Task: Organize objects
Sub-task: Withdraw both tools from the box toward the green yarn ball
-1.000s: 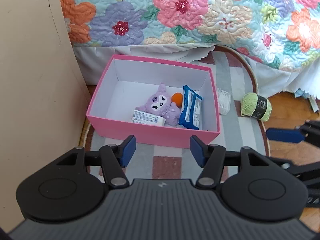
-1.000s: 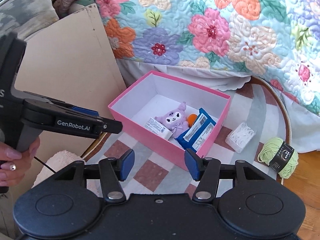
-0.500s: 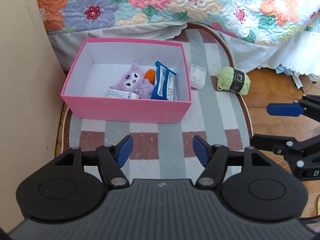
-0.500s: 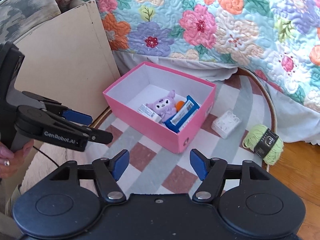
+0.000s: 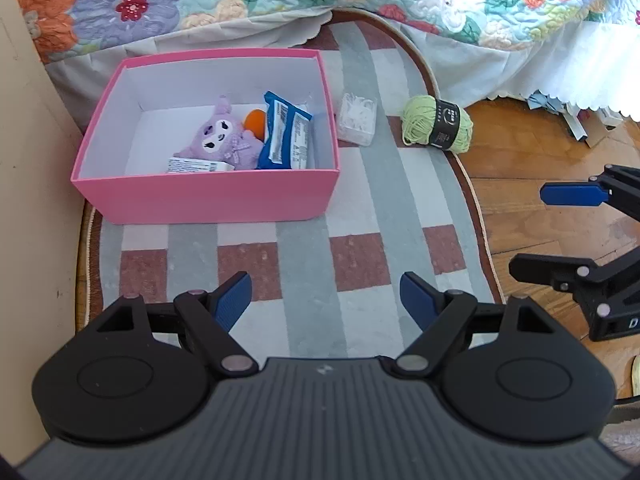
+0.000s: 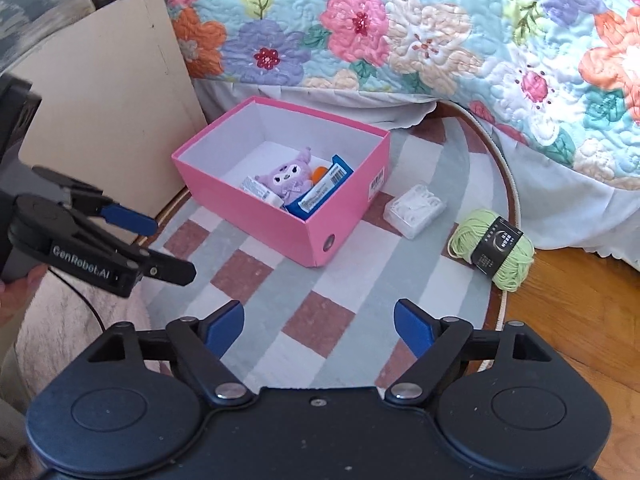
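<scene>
Where lidless, pink box (image 5: 208, 200) w/ plush (image 5: 224, 140).

We stand in a home bedroom: floral quilted bedspread (image 6: 400, 32) hanging over the bed edge, checked rug (image 5: 360, 208), wooden floor (image 5: 540, 184).

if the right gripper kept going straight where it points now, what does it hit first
Probably the checked rug. The right gripper, jaws opening with nothing between them, aims steeply down at bare rug short of the pink box; depth is hard to judge.
</scene>
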